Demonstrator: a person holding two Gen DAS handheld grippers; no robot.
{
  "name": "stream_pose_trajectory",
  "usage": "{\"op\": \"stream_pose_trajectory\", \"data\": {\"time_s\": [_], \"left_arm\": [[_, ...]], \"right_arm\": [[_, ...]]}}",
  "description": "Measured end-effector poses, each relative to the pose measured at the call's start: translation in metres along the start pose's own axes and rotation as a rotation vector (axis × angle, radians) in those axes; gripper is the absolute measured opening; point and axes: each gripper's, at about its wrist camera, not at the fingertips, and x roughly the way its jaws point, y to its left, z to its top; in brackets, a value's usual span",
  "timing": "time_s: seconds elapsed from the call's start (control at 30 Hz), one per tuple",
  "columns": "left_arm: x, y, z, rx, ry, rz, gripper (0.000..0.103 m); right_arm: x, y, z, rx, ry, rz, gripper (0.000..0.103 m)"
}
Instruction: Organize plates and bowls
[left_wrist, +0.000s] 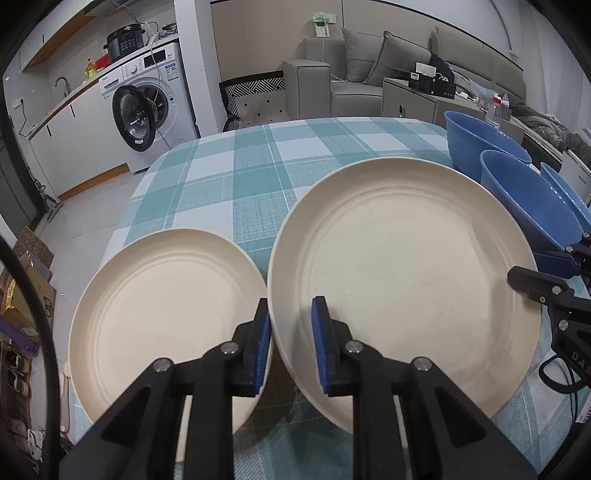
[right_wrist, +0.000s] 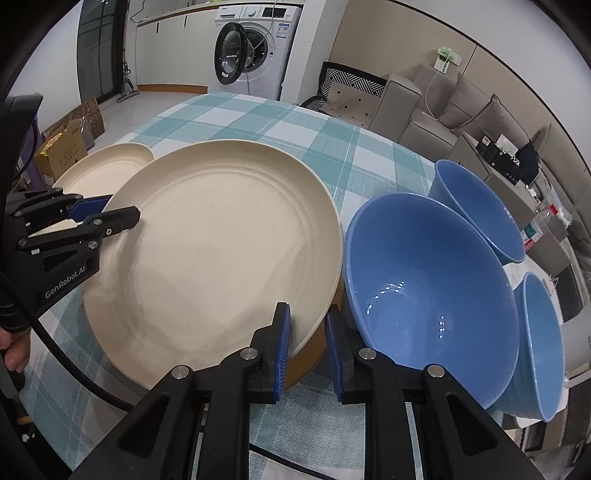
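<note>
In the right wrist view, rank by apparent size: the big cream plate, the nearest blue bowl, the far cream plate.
1. Big cream plate
2. Nearest blue bowl
3. Far cream plate, though it is farther off and partly hidden, so true size is unsure.

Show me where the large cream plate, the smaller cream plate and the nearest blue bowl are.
large cream plate (left_wrist: 402, 280), left wrist view, on its flat centre.
smaller cream plate (left_wrist: 166, 306), left wrist view, on its centre.
nearest blue bowl (right_wrist: 424, 280), right wrist view, on its inner wall.

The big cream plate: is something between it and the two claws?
No. The left claw and the right claw each straddle the rim of the big cream plate, open. Nothing stands between.
</note>
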Motion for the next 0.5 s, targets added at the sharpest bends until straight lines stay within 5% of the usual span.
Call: {"op": "stream_pose_trajectory", "data": {"time_s": [0.5], "left_arm": [[0.0066,-0.0049,0.0019,0.036,0.005,0.023,0.02]], "right_arm": [[0.0042,0.0049,-0.0039,-0.031,0.018,-0.014,0.026]]}}
